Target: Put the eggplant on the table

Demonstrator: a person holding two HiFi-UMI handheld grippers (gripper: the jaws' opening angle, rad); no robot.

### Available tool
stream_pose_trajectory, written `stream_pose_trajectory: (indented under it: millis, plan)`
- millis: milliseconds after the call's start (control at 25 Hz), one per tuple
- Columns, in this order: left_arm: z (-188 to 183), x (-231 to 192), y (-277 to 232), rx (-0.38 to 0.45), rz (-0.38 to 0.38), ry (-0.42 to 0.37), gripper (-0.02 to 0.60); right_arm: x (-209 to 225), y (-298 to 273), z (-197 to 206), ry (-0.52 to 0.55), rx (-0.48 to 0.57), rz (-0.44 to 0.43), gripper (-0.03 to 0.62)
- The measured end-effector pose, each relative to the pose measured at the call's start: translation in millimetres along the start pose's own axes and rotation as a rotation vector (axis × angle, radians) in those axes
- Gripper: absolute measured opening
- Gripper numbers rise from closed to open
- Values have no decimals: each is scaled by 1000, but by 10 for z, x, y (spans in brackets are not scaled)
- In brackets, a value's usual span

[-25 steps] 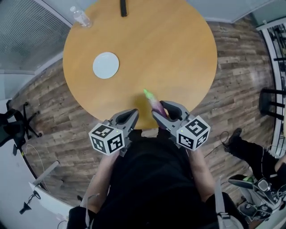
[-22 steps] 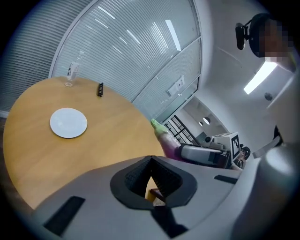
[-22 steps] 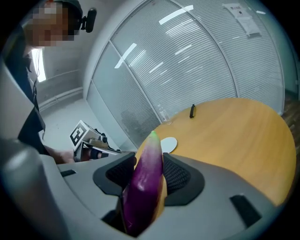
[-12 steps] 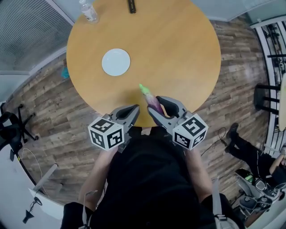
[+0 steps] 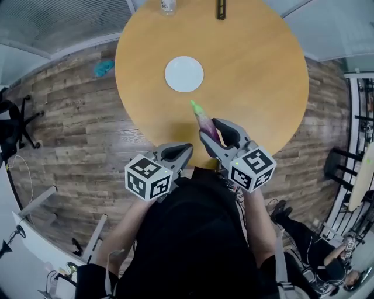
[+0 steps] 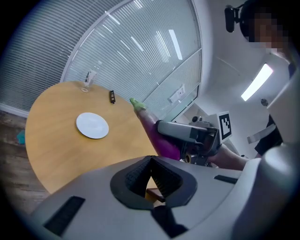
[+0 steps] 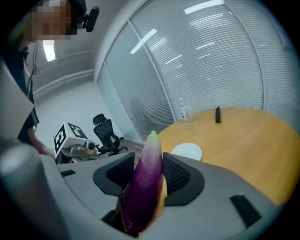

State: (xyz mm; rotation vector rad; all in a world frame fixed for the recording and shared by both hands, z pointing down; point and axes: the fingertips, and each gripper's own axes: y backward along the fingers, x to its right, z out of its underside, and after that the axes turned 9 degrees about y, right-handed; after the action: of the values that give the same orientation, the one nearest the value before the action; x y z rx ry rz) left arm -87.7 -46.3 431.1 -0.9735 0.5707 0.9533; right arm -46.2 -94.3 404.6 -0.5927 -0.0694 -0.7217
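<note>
A purple eggplant [image 5: 205,122] with a green tip sticks up and forward out of my right gripper [image 5: 215,135], which is shut on its lower half over the near edge of the round wooden table [image 5: 263,70]. In the right gripper view the eggplant [image 7: 145,183] fills the space between both pads. The left gripper view shows the eggplant [image 6: 157,133] from the side. My left gripper [image 5: 177,154] hangs just off the table's near edge, left of the right one; its jaws [image 6: 151,161] are shut with nothing in them.
A white plate [image 5: 184,74] lies on the table beyond the eggplant's tip. A clear bottle [image 5: 168,5] and a small black object [image 5: 220,8] stand at the far edge. Wood floor surrounds the table; an office chair [image 5: 13,122] is at the left.
The person has stepped round the table's edge, so the plate has slid from the left to straight ahead of the eggplant. Both grippers came along; the right one's grip is unchanged.
</note>
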Motion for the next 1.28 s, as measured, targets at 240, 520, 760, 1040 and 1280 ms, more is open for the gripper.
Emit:
stream_pose_trajectory:
  millis: [240, 520, 760, 1040, 1280]
  plan:
    - [-79, -259, 321, 95, -50, 50, 12, -4, -353, -102, 39, -23, -19, 196]
    - [-138, -495, 551, 161, -94, 81, 12, 70, -655, -26, 55, -71, -3, 196]
    - [-147, -664, 690, 198, -111, 115, 12, 226, -914, 119, 110, -96, 36, 196]
    - [27, -691, 635, 154, -100, 135, 12, 381, -1186, 296, 148, -125, 70, 196]
    - [37, -746, 625, 169, -97, 175, 12, 550, -1349, 399, 138, -125, 111, 196]
